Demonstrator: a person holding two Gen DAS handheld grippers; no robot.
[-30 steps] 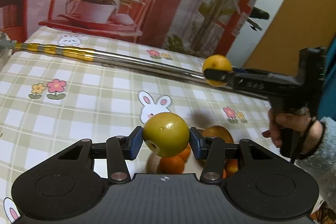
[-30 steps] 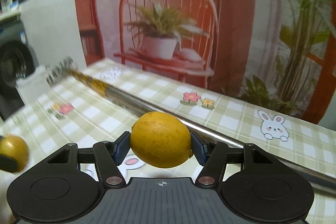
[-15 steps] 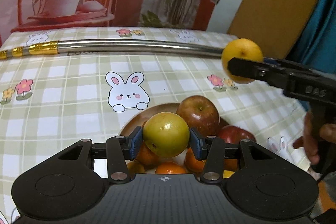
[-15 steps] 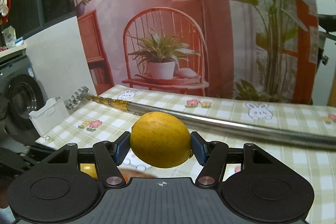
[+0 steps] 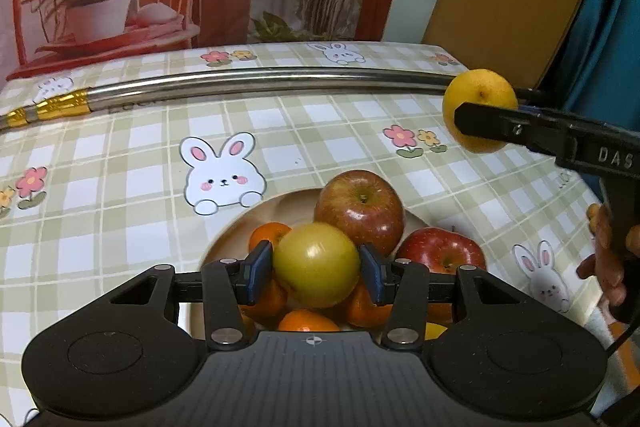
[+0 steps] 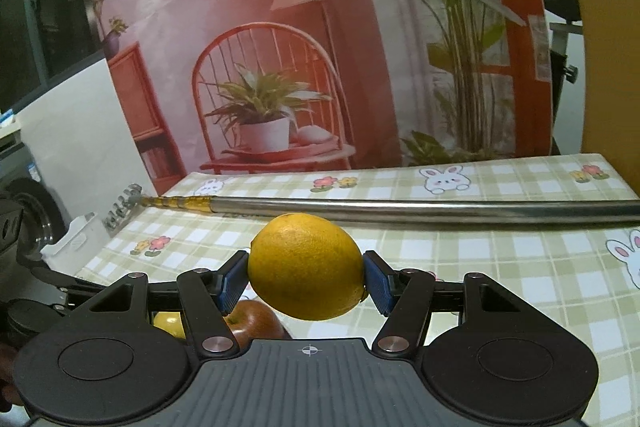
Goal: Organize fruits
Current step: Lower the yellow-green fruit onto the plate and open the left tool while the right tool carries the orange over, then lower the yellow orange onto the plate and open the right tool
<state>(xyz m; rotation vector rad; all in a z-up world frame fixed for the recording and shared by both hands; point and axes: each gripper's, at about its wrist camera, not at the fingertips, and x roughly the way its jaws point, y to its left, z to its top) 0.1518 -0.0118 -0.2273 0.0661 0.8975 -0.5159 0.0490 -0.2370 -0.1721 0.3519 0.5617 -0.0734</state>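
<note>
My left gripper (image 5: 316, 269) is shut on a yellow-green apple (image 5: 316, 264) and holds it just above a beige plate (image 5: 280, 205) of fruit. The plate holds two red apples (image 5: 360, 209) and several oranges (image 5: 267, 234). My right gripper (image 6: 306, 273) is shut on a yellow lemon (image 6: 306, 271); in the left wrist view the lemon (image 5: 480, 95) hangs above the table, right of and beyond the plate. A red apple (image 6: 252, 321) shows below the right gripper's fingers.
A long steel pole (image 5: 260, 79) with a gold band lies across the checked tablecloth (image 5: 120, 155) behind the plate. A white bin (image 6: 76, 239) stands off the table's left end. The table's right edge is near the person's hand (image 5: 604, 259).
The left gripper has swung right and come over the plate with the apple. The right gripper has tilted up and come nearer the plate with the lemon.
</note>
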